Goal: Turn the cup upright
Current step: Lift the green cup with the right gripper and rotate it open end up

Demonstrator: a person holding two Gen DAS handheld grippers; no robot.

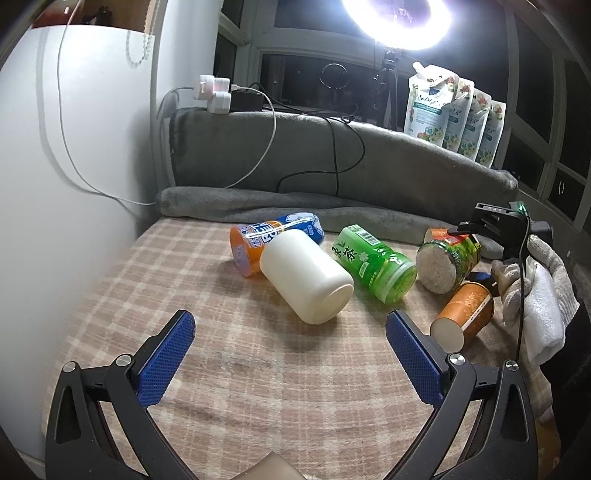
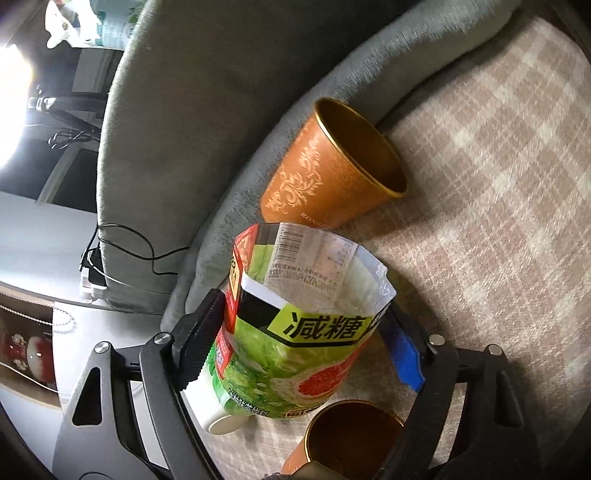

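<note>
The left gripper (image 1: 290, 326) hovers low over the plaid tablecloth (image 1: 258, 387) with its blue-padded fingers (image 1: 166, 362) spread wide apart and nothing between them. Just beyond its tips lies a plain white cup (image 1: 304, 277) on its side, base toward the camera. Behind that, touching it, lies an orange-and-blue cup (image 1: 273, 240), and to the right a bright green cup (image 1: 373, 264) printed with Chinese characters, also on its side. Nearer the right edge an orange paper cup (image 1: 463, 314) lies with its white base facing the left camera.

Farther right, a gloved hand (image 1: 532, 284) holds the right gripper (image 2: 299, 339), whose fingers are clamped on the green grapefruit-print cup (image 2: 291, 347). In the left view this cup (image 1: 448, 262) sits tilted with its pale base showing, beside the green cup. In the right wrist view the pads press both sides of its wrapper, which stands loose and open above the grip. Below it, near the frame's bottom edge, shows the gold-lined mouth of an orange cup (image 2: 351, 439). Beyond the held cup a second orange patterned cup (image 2: 332, 166) lies on its side against the rolled grey blanket (image 2: 236, 110).

At the far side, the blanket (image 1: 369, 166) carries cables and white plugs (image 1: 216, 92), with refill pouches (image 1: 450, 114) behind and a ring light (image 1: 397, 22) glaring above.
</note>
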